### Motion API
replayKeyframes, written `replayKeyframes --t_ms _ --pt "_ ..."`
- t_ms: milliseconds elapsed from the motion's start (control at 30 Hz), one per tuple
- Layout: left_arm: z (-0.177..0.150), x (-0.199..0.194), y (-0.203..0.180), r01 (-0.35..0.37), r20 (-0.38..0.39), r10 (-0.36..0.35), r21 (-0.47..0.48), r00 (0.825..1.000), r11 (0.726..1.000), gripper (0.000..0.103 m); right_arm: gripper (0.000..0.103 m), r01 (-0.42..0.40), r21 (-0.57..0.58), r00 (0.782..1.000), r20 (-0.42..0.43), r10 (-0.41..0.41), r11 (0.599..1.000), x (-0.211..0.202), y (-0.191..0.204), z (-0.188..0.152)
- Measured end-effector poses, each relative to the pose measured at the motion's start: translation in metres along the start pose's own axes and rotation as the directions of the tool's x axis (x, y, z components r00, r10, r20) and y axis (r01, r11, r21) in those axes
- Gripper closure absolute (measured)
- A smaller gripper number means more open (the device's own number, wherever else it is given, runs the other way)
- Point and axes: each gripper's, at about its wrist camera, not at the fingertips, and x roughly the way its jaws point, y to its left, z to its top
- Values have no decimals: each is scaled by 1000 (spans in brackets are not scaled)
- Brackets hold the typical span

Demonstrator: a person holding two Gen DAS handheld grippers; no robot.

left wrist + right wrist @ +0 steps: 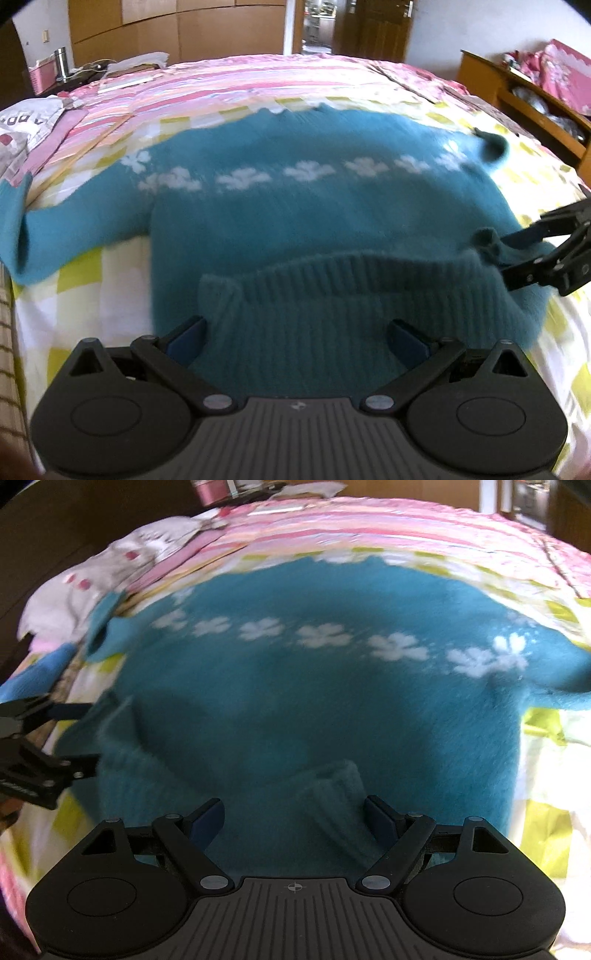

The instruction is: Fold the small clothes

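Observation:
A small teal knit sweater [314,221] with a row of white flowers lies spread on the bed, its ribbed hem nearest me; it also fills the right wrist view [332,701]. My left gripper [297,338] is open, its jaws wide apart over the left part of the hem. My right gripper [293,819] is open over the hem's right part, with a bunched ribbed fold between its fingers. The right gripper shows at the right edge of the left wrist view [517,254], at the hem corner. The left gripper shows at the left edge of the right wrist view [79,734].
The bed [258,92] has a pink striped and yellow-checked cover. A white pillow [26,125] lies at far left. A wooden shelf with pink bedding [535,85] stands at right. A nightstand with a metal flask [61,62] is at back left.

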Motion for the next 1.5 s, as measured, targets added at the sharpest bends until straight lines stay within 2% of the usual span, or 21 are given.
replayKeyframes --t_ms 200,400,500,600,700,833,900,967,1067,1200,1333,1500 --pt "-27 -25 -7 34 -3 -34 0 999 999 0 20 -39 -81 997 -66 34 996 -26 18 -23" --pt "-53 -52 -21 71 7 -72 15 997 997 0 20 -67 -102 988 -148 51 993 -47 28 -55" --pt "-64 -69 -26 57 32 -57 21 998 998 0 20 -53 -121 984 -174 31 991 -60 32 -73" --pt "-67 -87 -27 46 79 -47 15 996 999 0 20 -31 -139 993 -115 15 990 -77 37 -77" --pt "-55 -97 -27 27 144 -28 5 989 1000 0 20 5 -152 1000 -17 -8 988 -88 36 -65" --pt "-31 -97 -22 3 216 -3 5 976 1000 0 20 58 -157 997 51 -51 986 -78 34 -42" --pt "-20 -96 -17 4 246 -2 -6 969 1000 0 20 52 -122 995 93 -40 991 -71 31 -26" --pt "-9 -89 -12 1 260 2 -13 966 1000 0 20 12 -76 992 128 -2 997 -64 27 -10" --pt "3 -72 -5 2 250 6 -29 968 1000 0 20 -37 11 990 133 35 999 -46 16 12" --pt "13 -40 3 7 203 3 -50 979 999 0 20 -34 47 996 79 30 998 -11 7 25" --pt "6 -18 4 61 115 -55 -49 992 997 0 20 -65 79 998 -4 65 995 5 -3 17" --pt "-21 -14 -9 117 19 -117 -7 993 993 0 20 -87 43 993 -81 90 995 -8 -7 -13"
